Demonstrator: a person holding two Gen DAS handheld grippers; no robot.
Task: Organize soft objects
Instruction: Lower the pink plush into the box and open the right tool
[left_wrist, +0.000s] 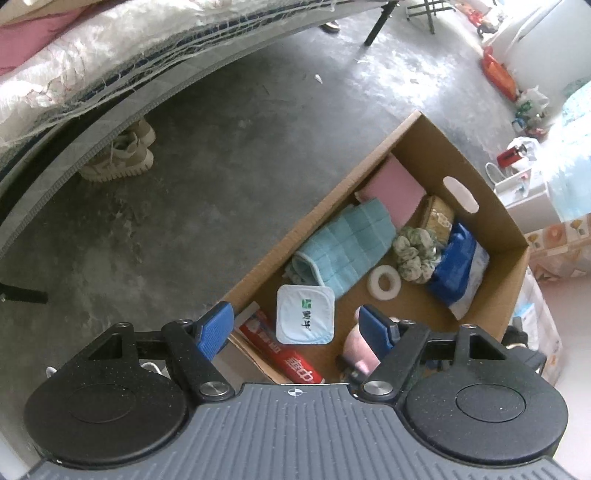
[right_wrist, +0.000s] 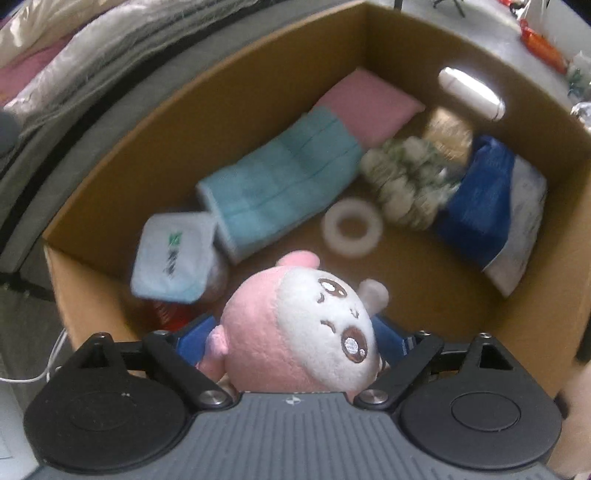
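With a teal cloth (right_wrist: 284, 177), pink pad (right_wrist: 369, 103) and scrunchie (right_wrist: 406, 181) already in the cardboard box (right_wrist: 110, 295), the right gripper (right_wrist: 291, 336) holds 1 plush toy (right_wrist: 306, 328) above its floor, unreleased, while the left gripper (left_wrist: 295, 328) hangs apart and empty.

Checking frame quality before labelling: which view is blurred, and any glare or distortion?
Left wrist: sharp; fisheye bends the bed edge; window glare on the concrete floor. Right wrist: motion blur over the cardboard box, teal towel and yogurt cup; the pink plush toy between the right gripper fingers stays sharp; the box's handle cutout is blown out.
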